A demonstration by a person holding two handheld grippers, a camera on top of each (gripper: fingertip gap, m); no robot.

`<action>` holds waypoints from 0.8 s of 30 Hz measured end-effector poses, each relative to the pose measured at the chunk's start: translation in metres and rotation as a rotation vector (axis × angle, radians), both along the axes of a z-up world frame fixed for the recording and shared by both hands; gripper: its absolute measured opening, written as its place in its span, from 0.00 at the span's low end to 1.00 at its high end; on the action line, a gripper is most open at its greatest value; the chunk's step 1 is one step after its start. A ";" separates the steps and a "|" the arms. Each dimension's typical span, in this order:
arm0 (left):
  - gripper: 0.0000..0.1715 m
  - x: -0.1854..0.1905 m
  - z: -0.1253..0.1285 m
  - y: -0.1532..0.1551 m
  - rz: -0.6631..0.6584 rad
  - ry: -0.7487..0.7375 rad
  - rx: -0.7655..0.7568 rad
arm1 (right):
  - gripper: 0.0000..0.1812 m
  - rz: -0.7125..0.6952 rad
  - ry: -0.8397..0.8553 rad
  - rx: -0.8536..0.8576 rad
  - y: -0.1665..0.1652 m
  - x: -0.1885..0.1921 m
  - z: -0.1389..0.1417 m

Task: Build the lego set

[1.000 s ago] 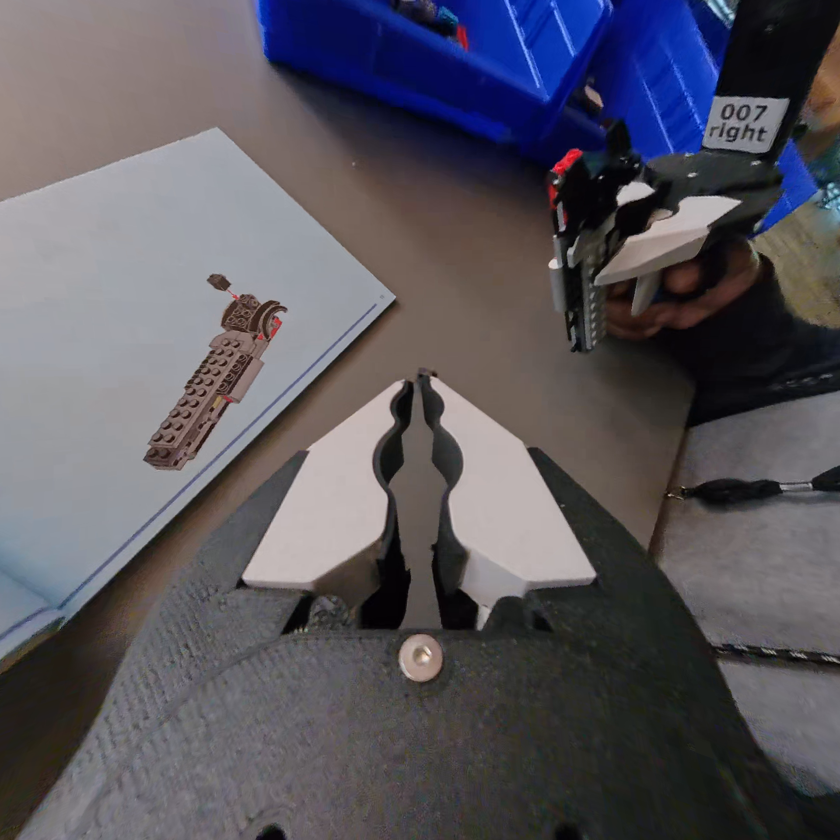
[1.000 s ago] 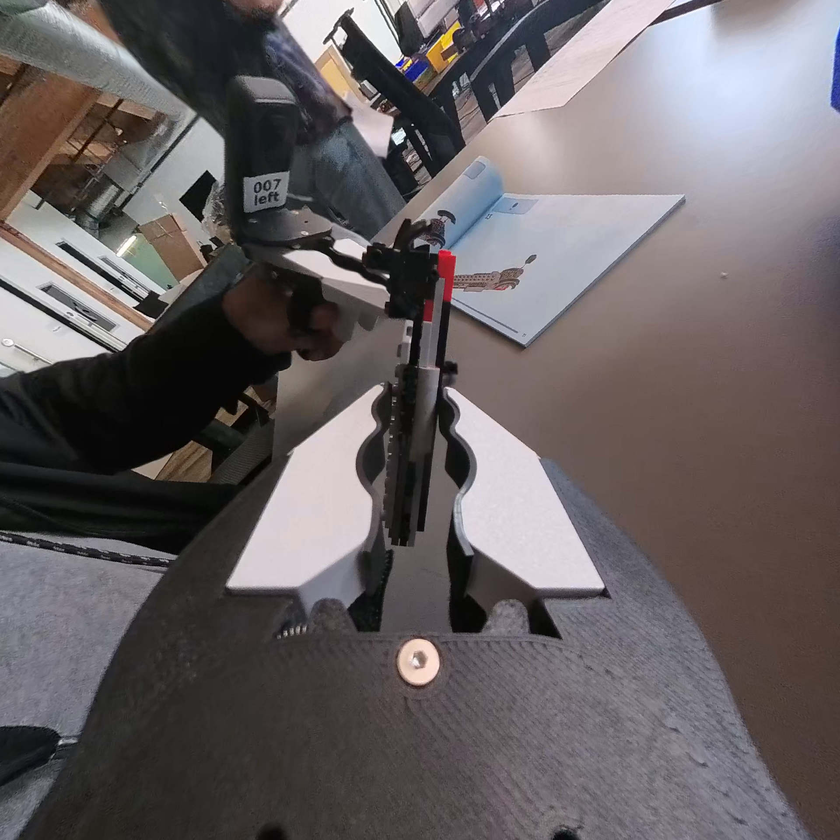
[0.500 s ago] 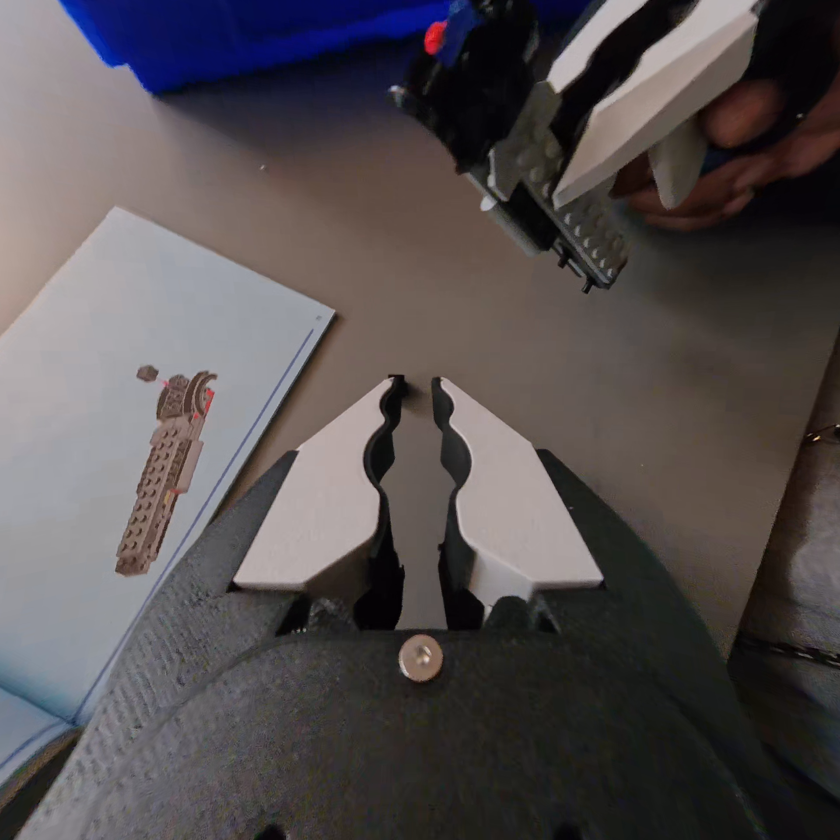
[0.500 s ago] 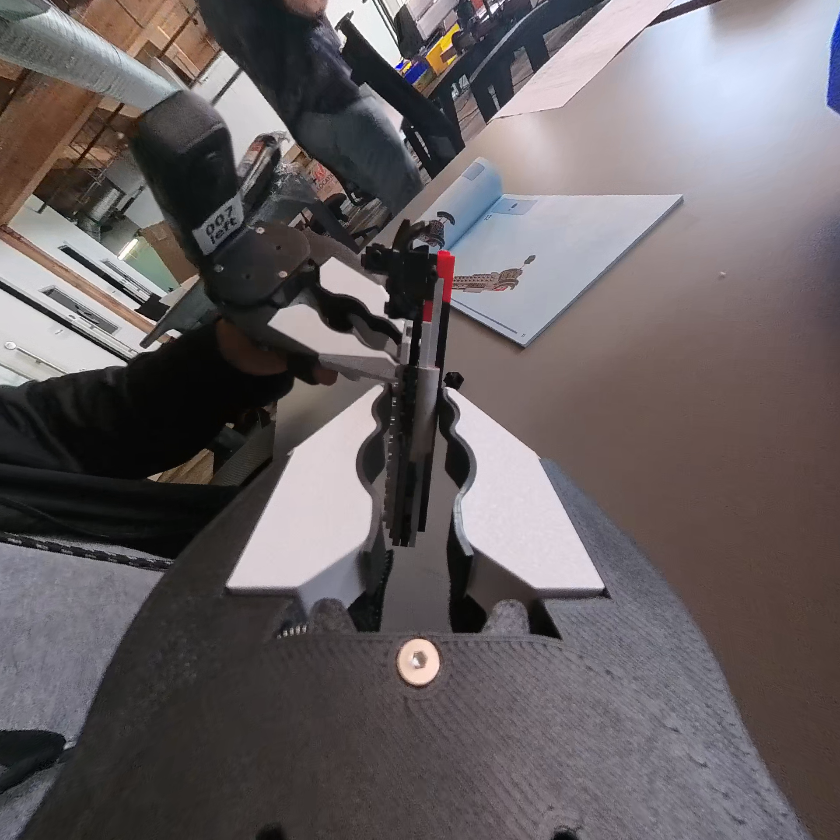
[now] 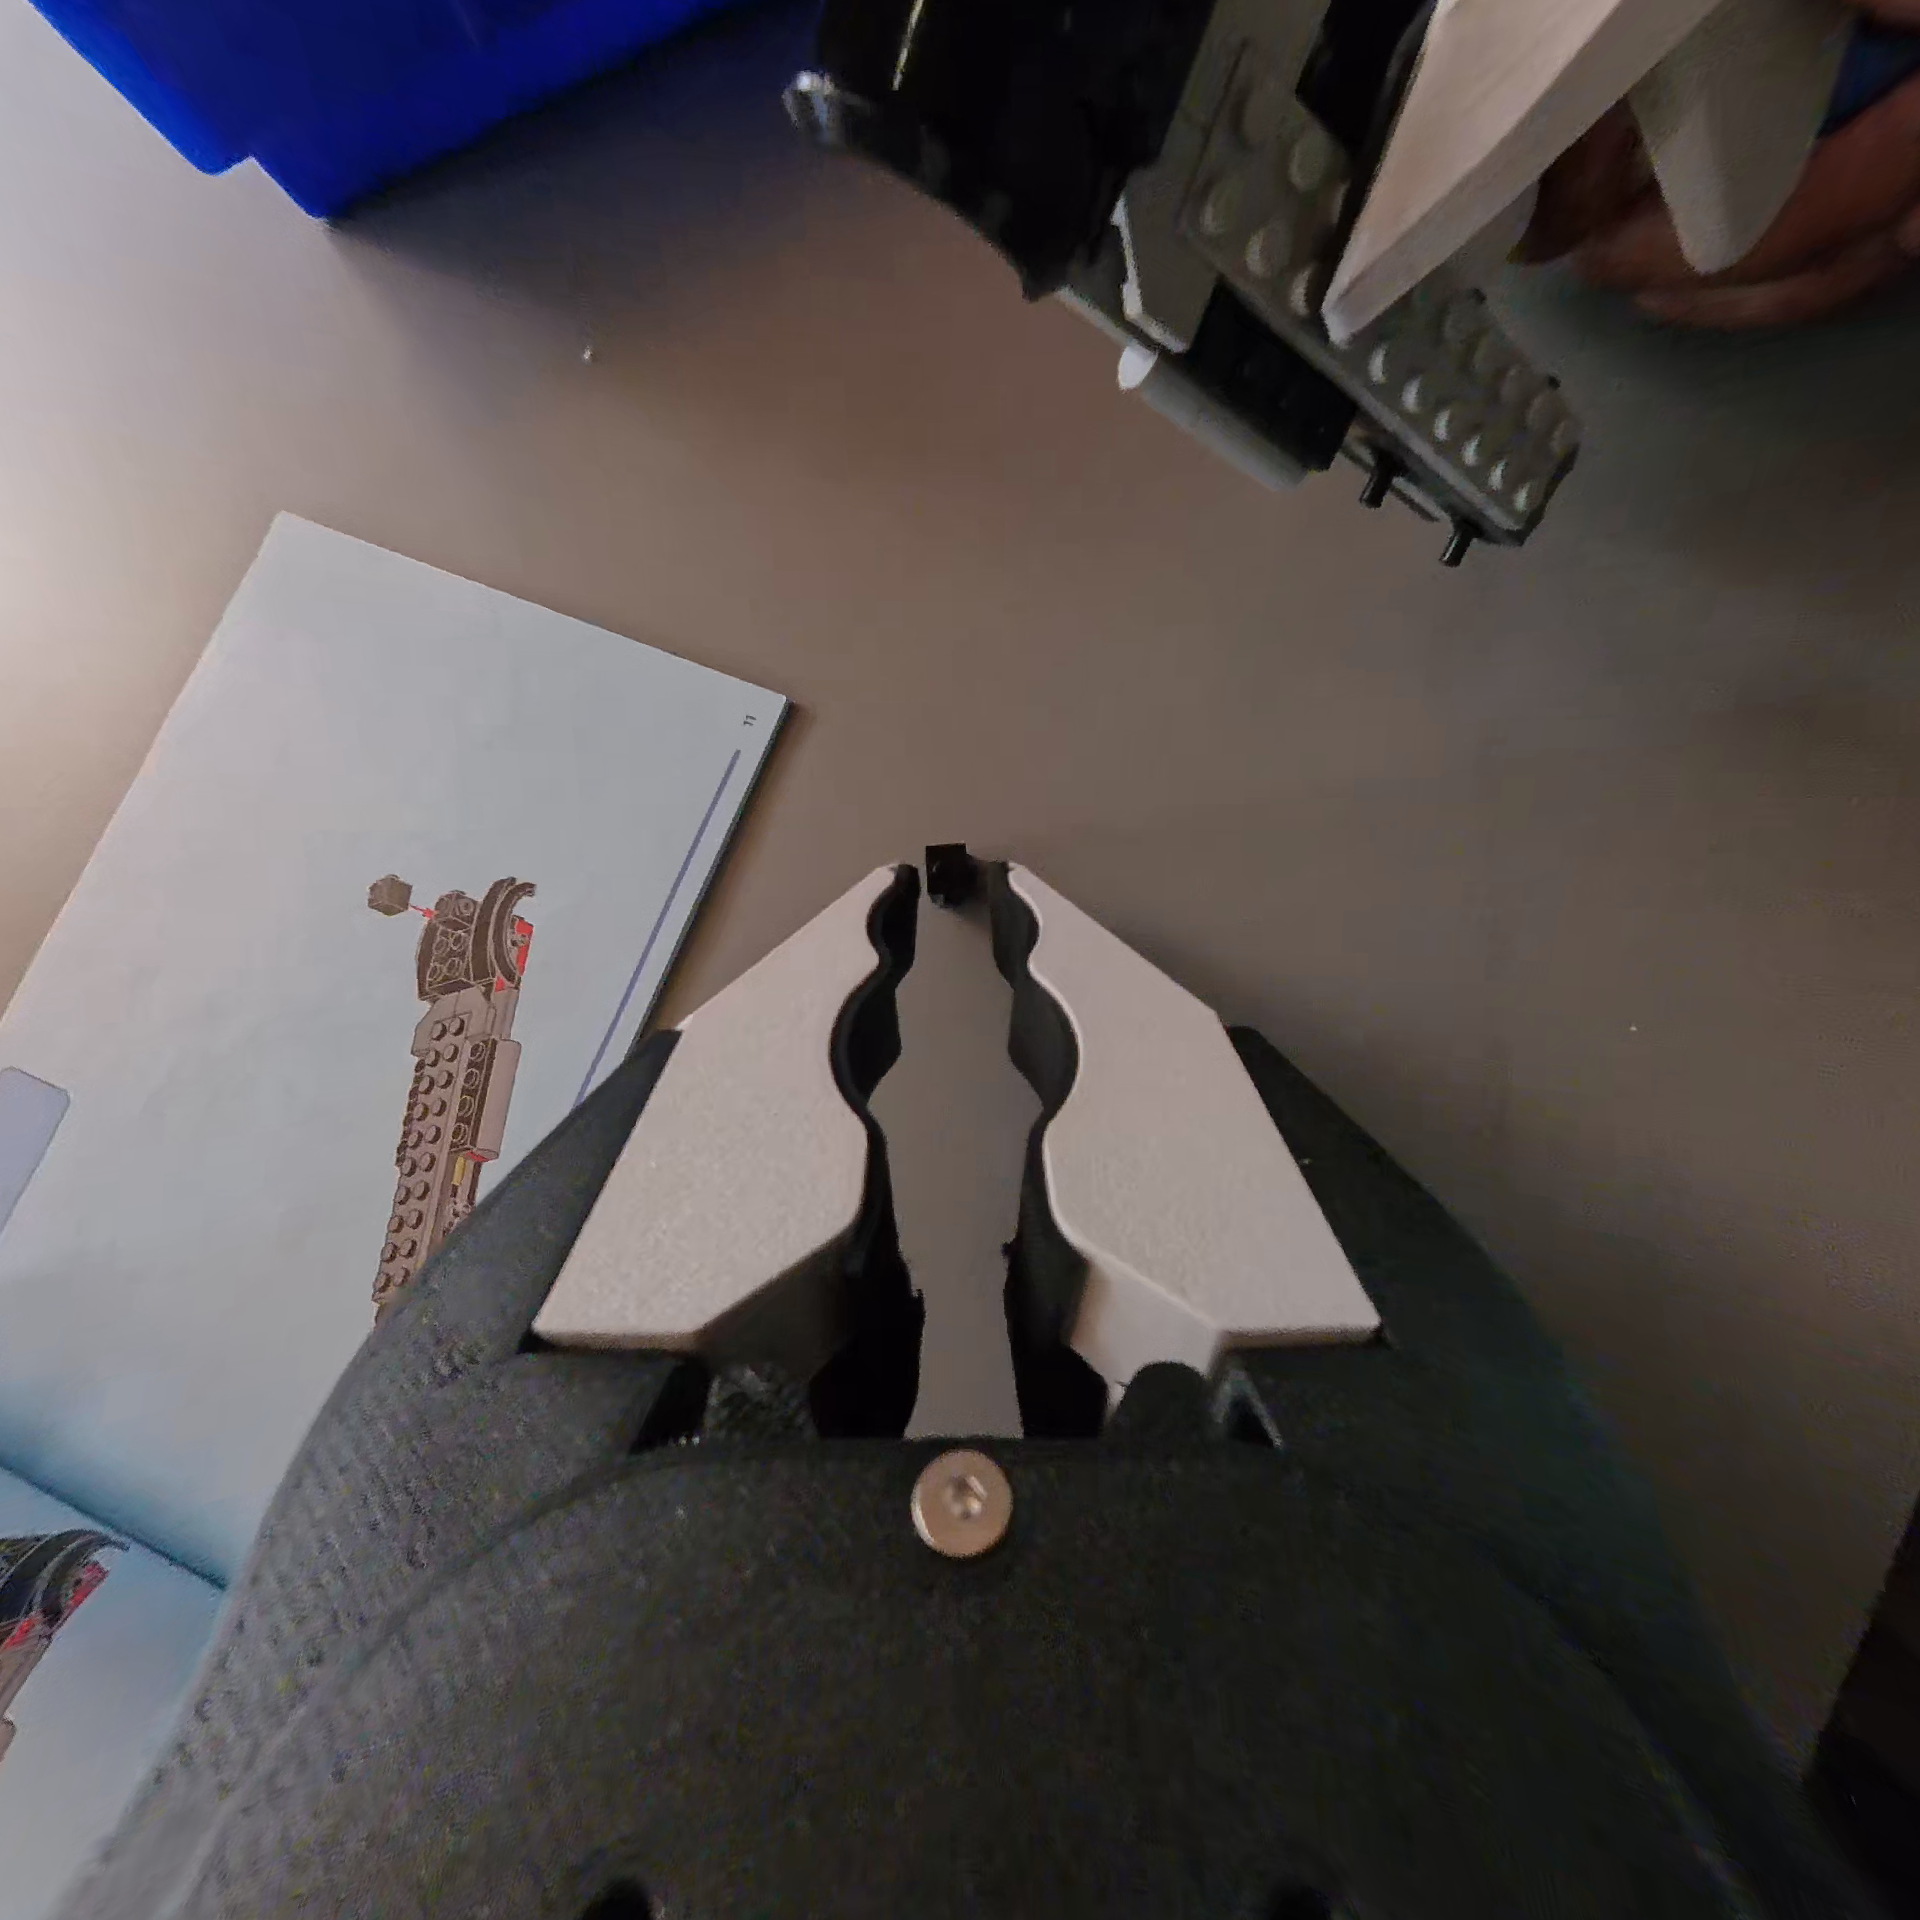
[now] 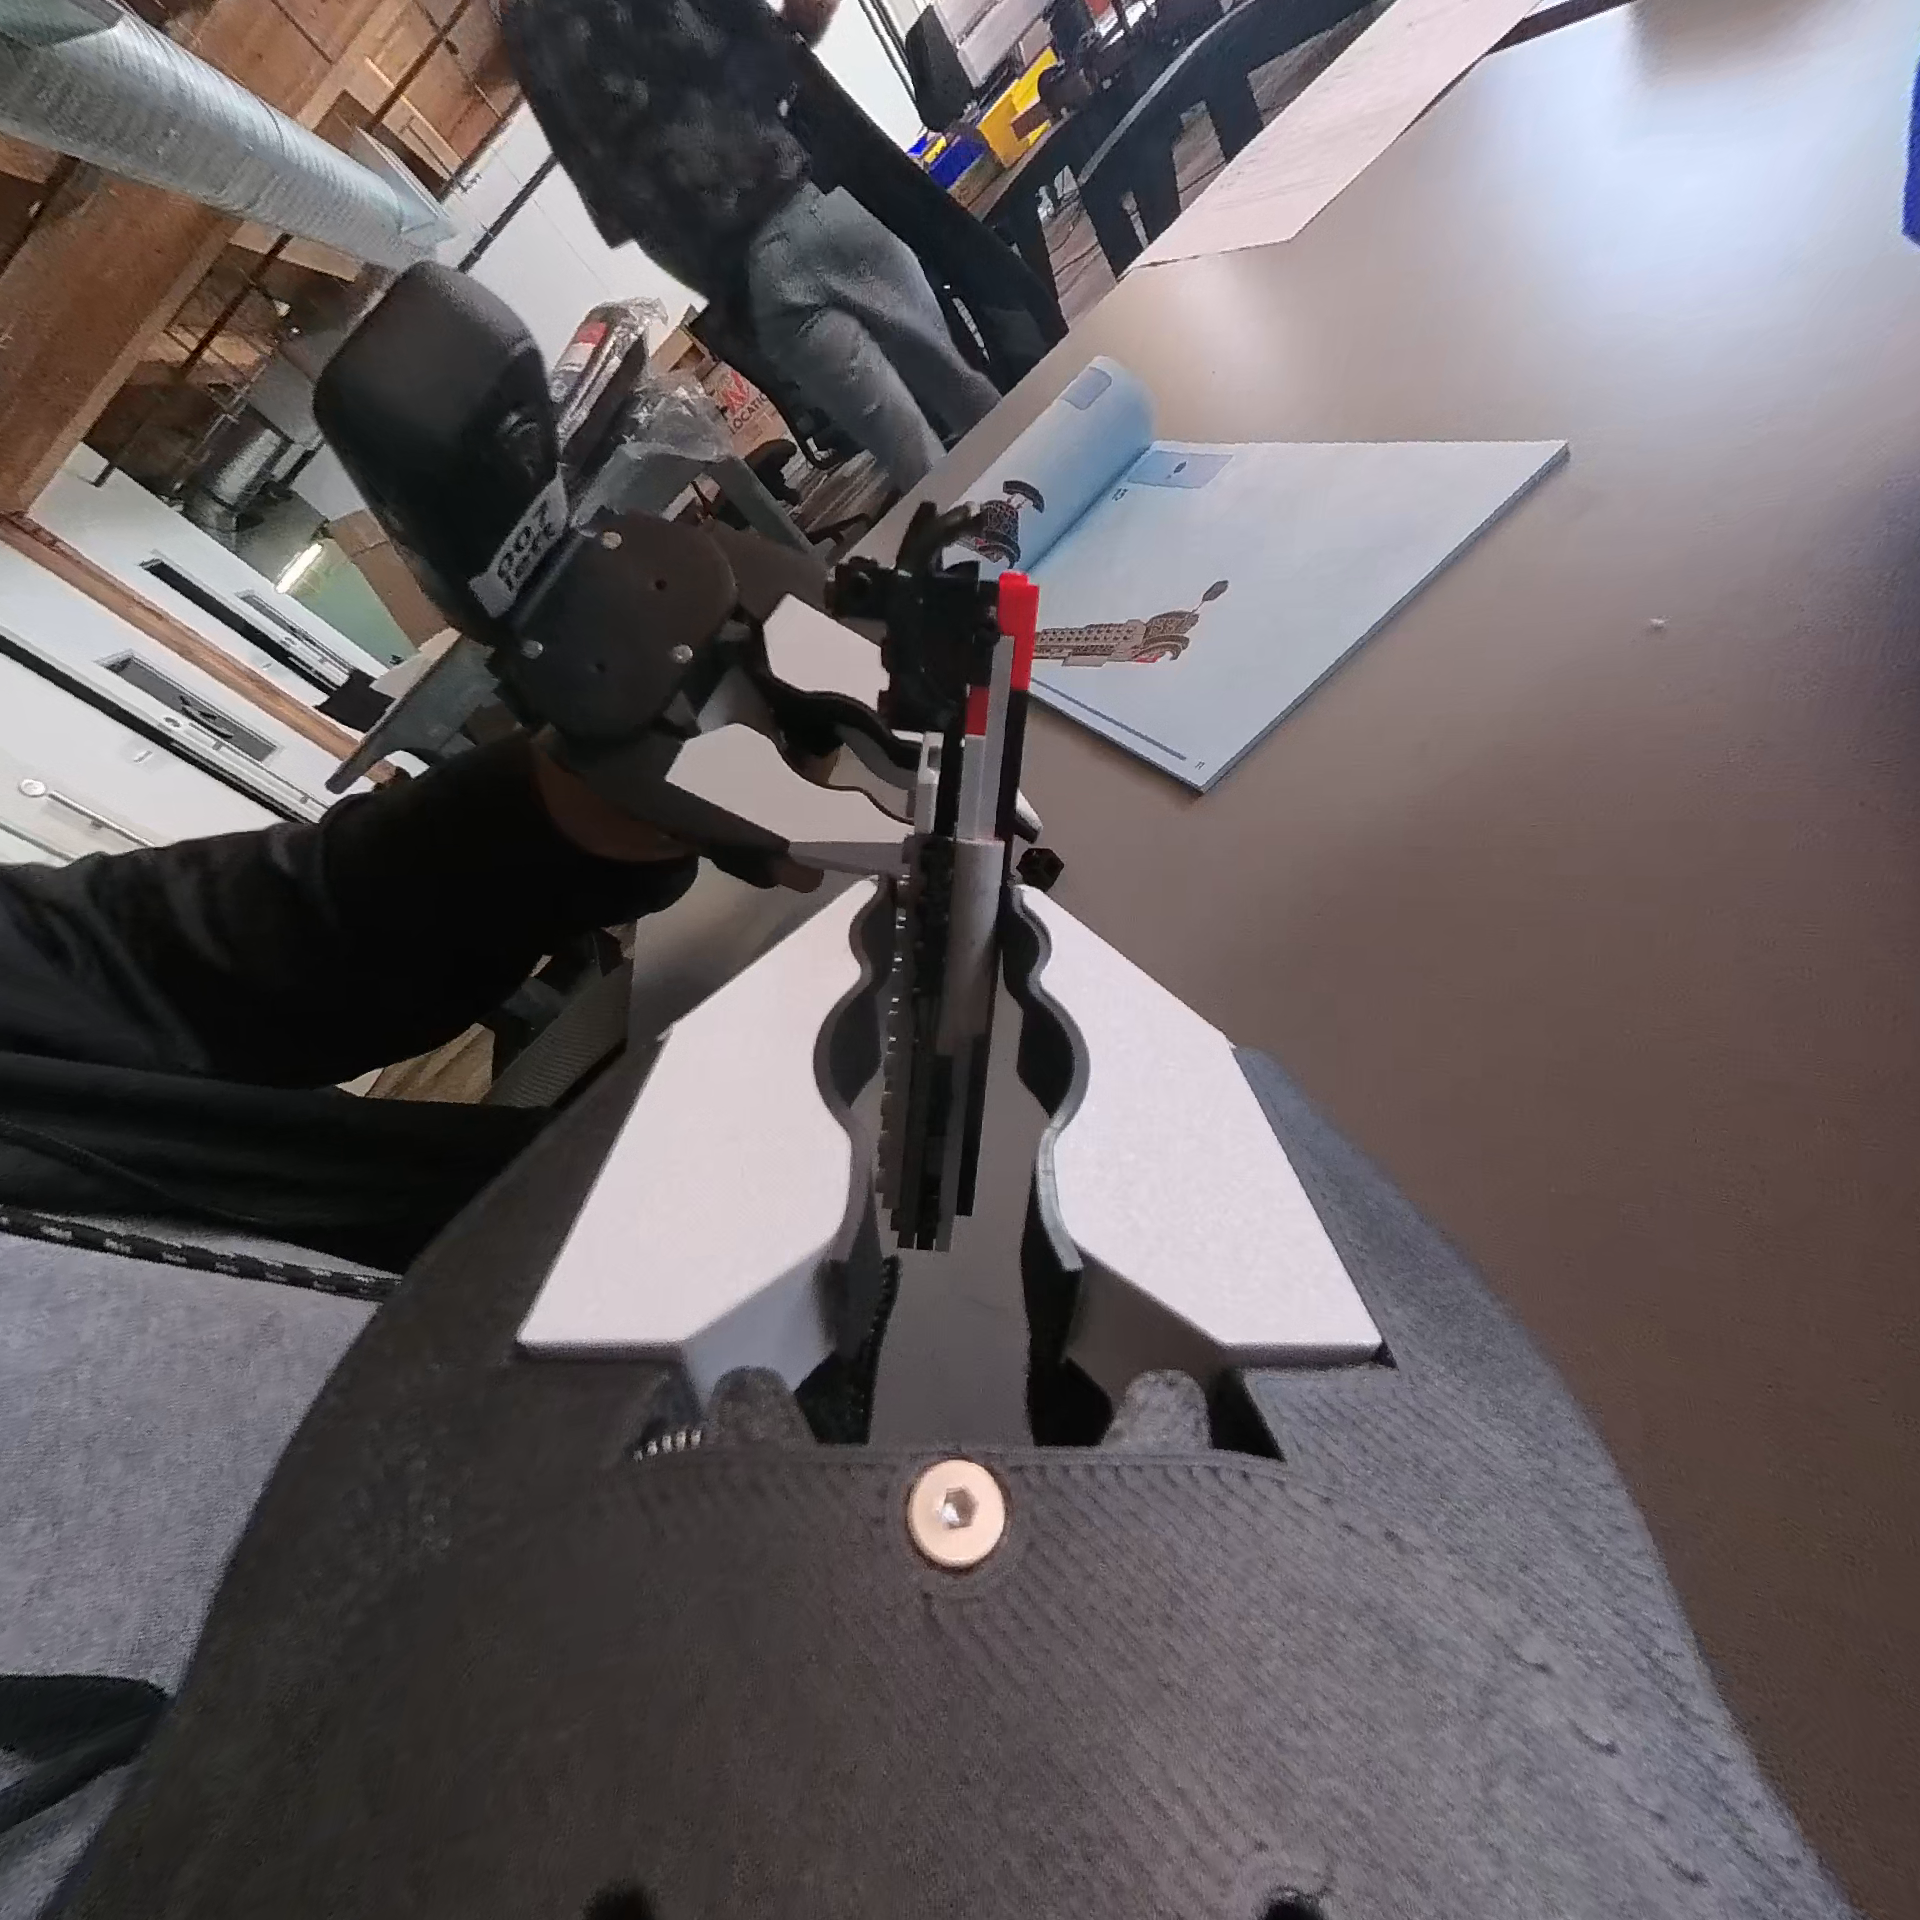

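My right gripper [image 6: 951,894] is shut on a long grey and black lego assembly [image 6: 951,1039] with red tips, held edge-on above the dark table [image 6: 1558,935]. In the left wrist view the assembly [image 5: 1351,343] fills the top right, clamped in the right gripper's pale fingers [image 5: 1507,135]. My left gripper [image 5: 951,883] is nearly closed, and a small black piece [image 5: 948,875] sits between its fingertips. In the right wrist view the left gripper [image 6: 873,758] reaches in from the left, its tips behind the assembly. The small black piece [image 6: 1042,862] shows just right of the assembly.
An open pale-blue instruction booklet [image 5: 312,935] lies on the table to the left and also shows in the right wrist view [image 6: 1299,582]. A blue bin [image 5: 364,83] stands at the far edge. A person [image 6: 779,208] stands behind the table. Left tips to right tips: about 9 centimetres.
My left gripper has swung toward the right gripper, so the assembly now looms close at the top right. Its jaws stand slightly wider than a second ago. The right gripper has held still.
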State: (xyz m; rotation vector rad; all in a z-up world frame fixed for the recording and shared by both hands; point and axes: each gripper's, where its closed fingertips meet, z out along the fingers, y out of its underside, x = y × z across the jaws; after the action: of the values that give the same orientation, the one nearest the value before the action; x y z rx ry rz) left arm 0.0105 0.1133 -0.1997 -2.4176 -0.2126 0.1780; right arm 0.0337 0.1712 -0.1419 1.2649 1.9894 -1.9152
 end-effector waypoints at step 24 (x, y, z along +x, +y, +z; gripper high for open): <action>0.03 -0.002 0.002 0.004 0.045 -0.089 0.053 | 0.12 0.002 0.001 0.002 0.000 0.000 0.000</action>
State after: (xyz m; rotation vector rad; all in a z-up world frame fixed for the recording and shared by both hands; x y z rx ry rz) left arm 0.0086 0.1174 -0.1981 -2.3713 -0.3090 0.0840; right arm 0.0341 0.1709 -0.1419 1.2618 1.9929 -1.9140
